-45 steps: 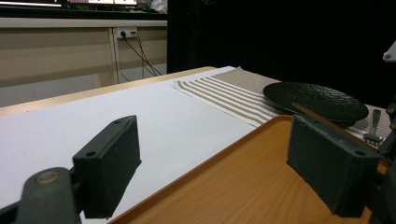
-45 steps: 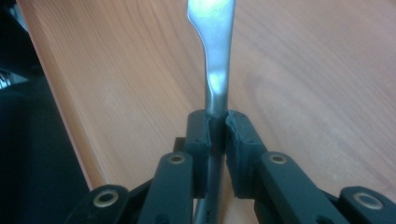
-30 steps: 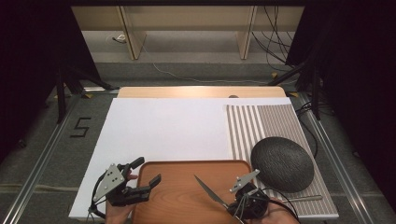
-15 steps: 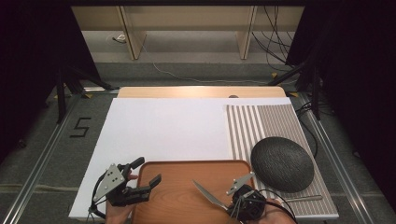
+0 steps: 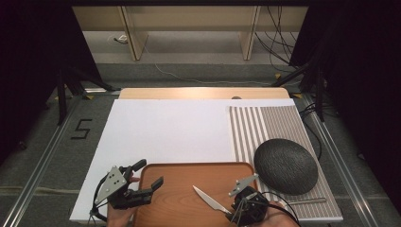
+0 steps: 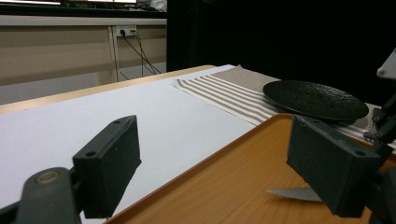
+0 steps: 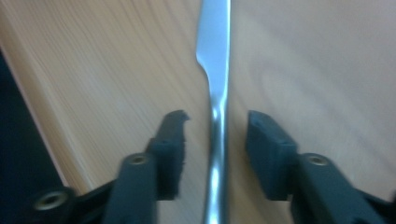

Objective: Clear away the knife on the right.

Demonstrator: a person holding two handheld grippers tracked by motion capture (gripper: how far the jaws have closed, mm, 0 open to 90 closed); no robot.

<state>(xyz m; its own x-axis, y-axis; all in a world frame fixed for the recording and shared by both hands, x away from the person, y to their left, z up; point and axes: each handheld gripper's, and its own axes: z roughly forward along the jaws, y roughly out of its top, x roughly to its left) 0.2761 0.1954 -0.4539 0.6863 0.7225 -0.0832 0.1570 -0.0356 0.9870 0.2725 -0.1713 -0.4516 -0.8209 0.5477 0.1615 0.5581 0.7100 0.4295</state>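
The work in hand looks like picking up the knife (image 5: 211, 200), and it appears to be at the grasping step. The knife lies on the wooden tray (image 5: 179, 176) at the near edge of the counter (image 5: 165, 127), blade pointing far-left, and nothing shows it lifted yet. What is left, as a judgement, is to close on the handle, raise it and carry it off, perhaps toward the dark plate (image 5: 285, 165) on the striped mat (image 5: 265, 123) to the right.

The right hand-held gripper (image 7: 215, 123) straddles the knife's handle with jaws spread, a gap on each side; neither pad clearly touches the metal. The left hand-held gripper (image 5: 142, 176) sits over the tray's near-left corner, jaws wide apart and holding nothing; whether it touches the rim cannot be told.
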